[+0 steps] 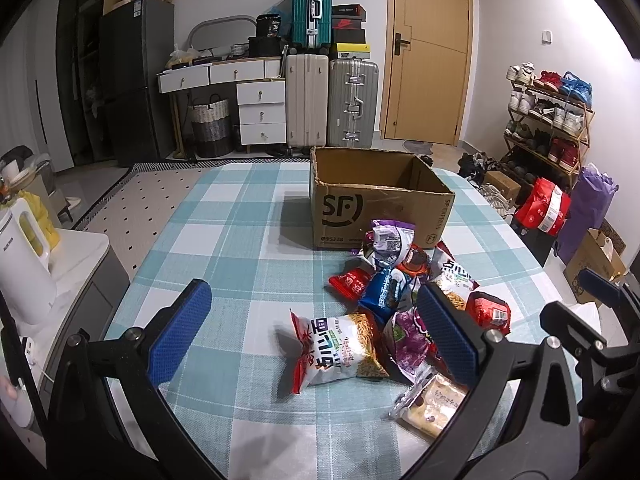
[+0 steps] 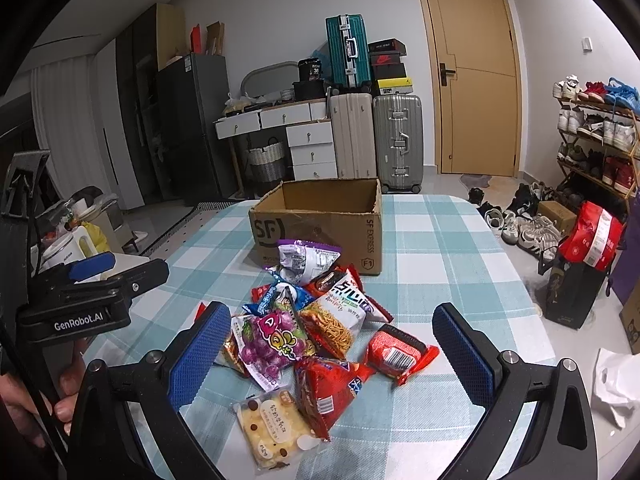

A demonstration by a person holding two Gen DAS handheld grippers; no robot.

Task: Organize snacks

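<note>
On the checked tablecloth [image 1: 240,216], the left gripper [image 1: 316,332] and right gripper [image 2: 332,344] are both hovering agape and empty, the left one straddling a noodle snack packet [image 1: 340,348] lying crosswise before the open cardboard box [image 1: 376,200].

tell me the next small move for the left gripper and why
Probably lower the left gripper onto the noodle packet: its jaws stand open around it, nothing held, and the cardboard box behind the pile looks empty.

Snack pile [image 2: 316,332] on table [image 2: 436,280], box [image 2: 320,220] behind.
</note>
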